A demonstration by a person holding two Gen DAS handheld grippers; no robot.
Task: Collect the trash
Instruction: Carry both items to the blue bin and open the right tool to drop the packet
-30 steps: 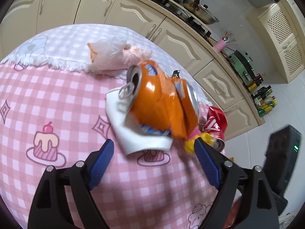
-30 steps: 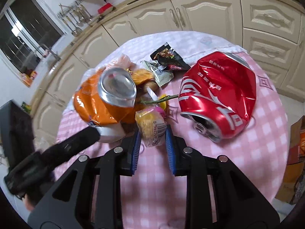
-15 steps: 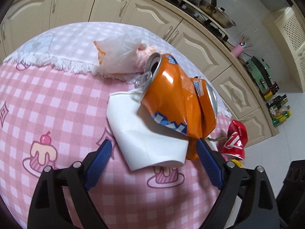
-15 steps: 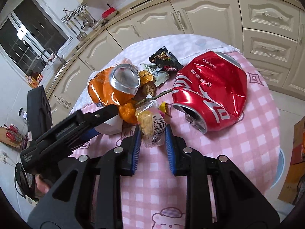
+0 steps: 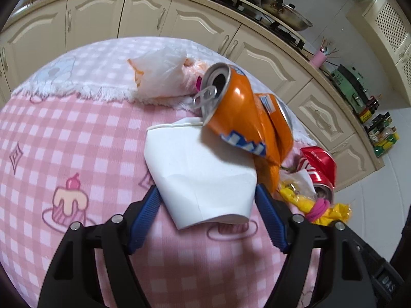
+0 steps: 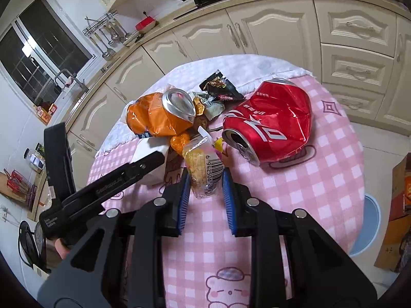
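A flattened white paper cup point(image 5: 203, 177) lies on the pink checked tablecloth point(image 5: 64, 133), with a crushed orange can point(image 5: 246, 118) resting on its far end. My left gripper point(image 5: 206, 205) is open, its blue pads on either side of the cup's near end. A crushed red can point(image 6: 272, 120) lies to the right. My right gripper point(image 6: 205, 179) is shut on a clear yellow snack wrapper point(image 6: 203, 169) with a barcode. The left gripper's finger point(image 6: 133, 172) shows beside the cup point(image 6: 151, 159) in the right wrist view.
A crumpled clear plastic bag point(image 5: 161, 74) lies at the table's far side. Dark and silver snack wrappers point(image 6: 221, 89) lie behind the cans. Orange peel point(image 6: 179, 140) sits in the pile. Kitchen cabinets point(image 5: 154, 18) stand beyond the table. A cardboard box point(image 6: 395, 205) is on the floor at right.
My left gripper has moved forward and its jaws have come around the white cup. My right gripper has pulled back slightly with the wrapper still between its pads.
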